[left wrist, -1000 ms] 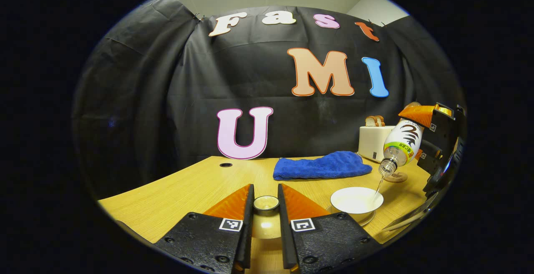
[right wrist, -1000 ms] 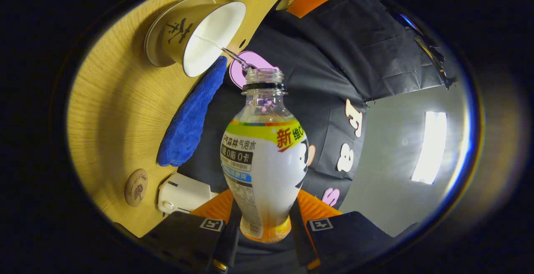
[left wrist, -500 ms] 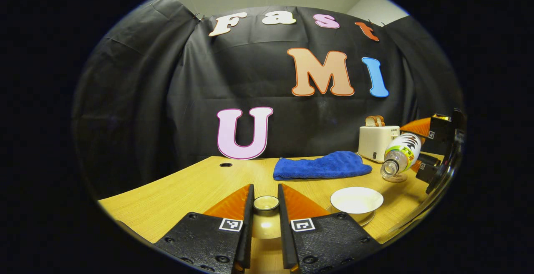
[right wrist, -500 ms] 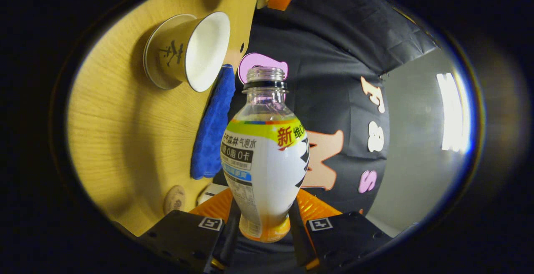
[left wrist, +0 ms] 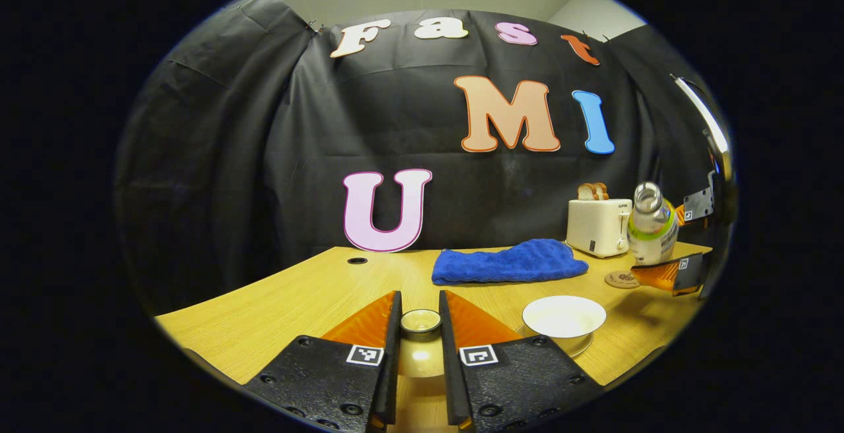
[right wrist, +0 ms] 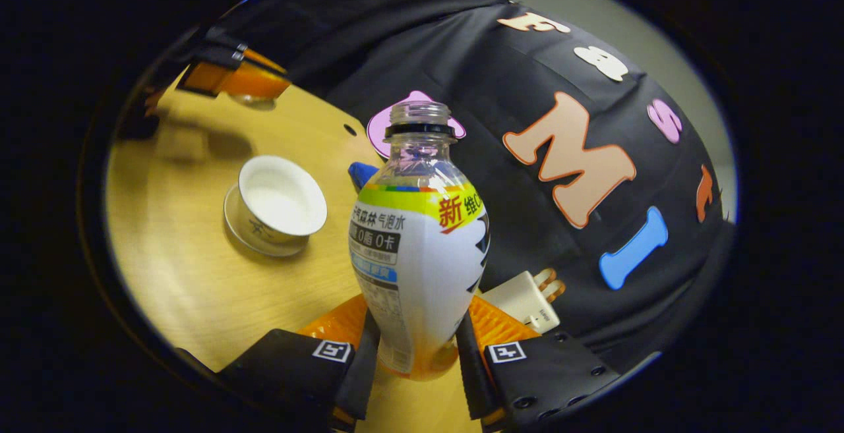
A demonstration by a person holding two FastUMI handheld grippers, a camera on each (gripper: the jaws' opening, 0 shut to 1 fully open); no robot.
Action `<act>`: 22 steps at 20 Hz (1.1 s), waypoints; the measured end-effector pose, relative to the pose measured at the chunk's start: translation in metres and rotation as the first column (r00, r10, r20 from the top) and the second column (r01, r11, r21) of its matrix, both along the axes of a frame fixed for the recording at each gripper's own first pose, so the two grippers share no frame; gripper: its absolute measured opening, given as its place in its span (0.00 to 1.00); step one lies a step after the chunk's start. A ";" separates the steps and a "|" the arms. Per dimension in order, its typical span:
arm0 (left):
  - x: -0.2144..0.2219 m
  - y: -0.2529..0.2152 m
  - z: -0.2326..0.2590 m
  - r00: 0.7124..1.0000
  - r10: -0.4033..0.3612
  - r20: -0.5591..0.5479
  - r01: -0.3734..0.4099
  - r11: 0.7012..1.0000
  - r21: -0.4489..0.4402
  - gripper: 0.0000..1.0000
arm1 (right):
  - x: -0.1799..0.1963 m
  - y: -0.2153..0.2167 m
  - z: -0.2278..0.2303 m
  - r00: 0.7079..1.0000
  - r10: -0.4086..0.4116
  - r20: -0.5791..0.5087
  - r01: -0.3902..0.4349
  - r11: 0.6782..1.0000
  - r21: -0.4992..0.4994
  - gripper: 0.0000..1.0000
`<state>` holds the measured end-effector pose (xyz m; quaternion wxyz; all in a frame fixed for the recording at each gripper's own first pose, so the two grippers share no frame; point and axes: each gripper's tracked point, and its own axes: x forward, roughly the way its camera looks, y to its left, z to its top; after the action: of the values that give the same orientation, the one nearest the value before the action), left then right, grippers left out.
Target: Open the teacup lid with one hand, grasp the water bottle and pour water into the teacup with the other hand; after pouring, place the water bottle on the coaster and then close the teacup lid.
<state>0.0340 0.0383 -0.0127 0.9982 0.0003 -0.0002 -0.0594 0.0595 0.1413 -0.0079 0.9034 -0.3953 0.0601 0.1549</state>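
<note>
One water bottle (right wrist: 417,242) (uncapped), one teacup (right wrist: 280,201)

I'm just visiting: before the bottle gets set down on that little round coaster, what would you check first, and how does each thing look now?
1. Right gripper grips the water bottle firmly: ok, both fingers press its lower body.
2. Bottle near upright, no water running out: ok.
3. Coaster bare: ok.
4. Bottle above the coaster: ok roughly; exact alignment cannot tell.
5. Toaster clear of the descent path: cannot tell, it stands close behind.
6. Left gripper holds the teacup lid off the open teacup: ok.
</note>
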 end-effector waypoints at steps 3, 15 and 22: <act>0.000 0.000 0.000 1.000 0.001 0.000 -0.001 1.000 0.000 0.27 | 0.002 -0.007 0.017 0.998 -0.006 -0.058 0.019 0.973 0.230 0.60; 0.000 0.000 0.000 1.000 0.003 0.001 -0.003 1.000 0.000 0.27 | 0.059 -0.104 0.030 0.975 -0.079 -0.207 0.208 0.650 0.731 0.60; -0.001 0.000 0.000 1.000 0.006 0.001 -0.006 1.000 0.000 0.27 | 0.080 -0.113 0.001 0.972 -0.092 -0.218 0.224 0.655 0.721 0.60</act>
<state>0.0335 0.0388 -0.0126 0.9984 0.0006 -0.0007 -0.0567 0.1397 0.0286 -0.0072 0.9877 0.0262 0.0994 0.1182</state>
